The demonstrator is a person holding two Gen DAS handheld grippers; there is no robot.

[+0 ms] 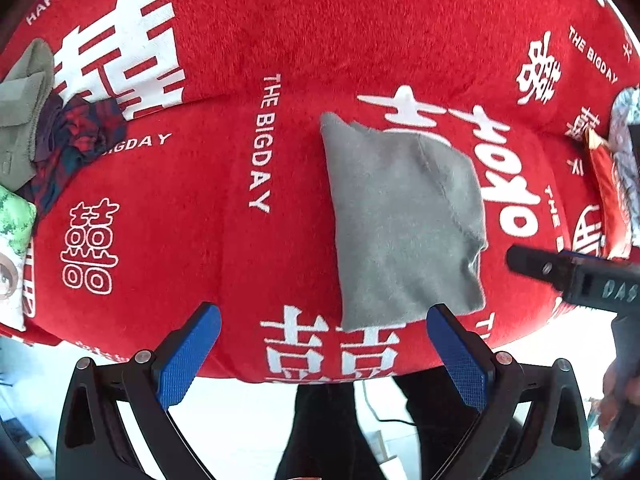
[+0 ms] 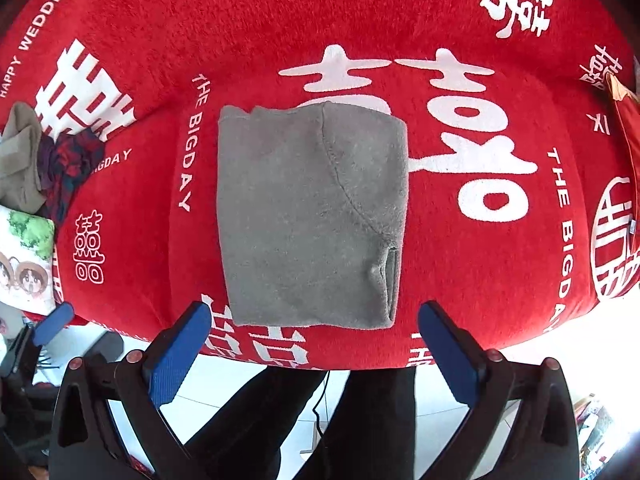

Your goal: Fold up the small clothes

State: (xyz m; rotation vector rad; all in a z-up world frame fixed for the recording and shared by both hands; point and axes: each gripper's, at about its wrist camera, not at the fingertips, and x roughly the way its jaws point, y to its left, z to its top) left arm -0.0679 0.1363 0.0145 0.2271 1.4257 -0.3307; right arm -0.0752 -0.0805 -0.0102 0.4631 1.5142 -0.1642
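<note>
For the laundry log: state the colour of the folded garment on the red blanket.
Plain grey, no pattern: the folded garment shows best in the right wrist view.

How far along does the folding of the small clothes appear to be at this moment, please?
Done: the grey garment lies folded into a neat rectangle on the red blanket. In hand: nothing; the left gripper and right gripper are both open and empty. Left: the olive garment and plaid garment sit crumpled at the side.

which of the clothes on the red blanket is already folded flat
The grey garment, a neat rectangle lying alone mid-blanket. The olive garment and the dark red plaid garment sit bunched together at the blanket's left edge.
</note>
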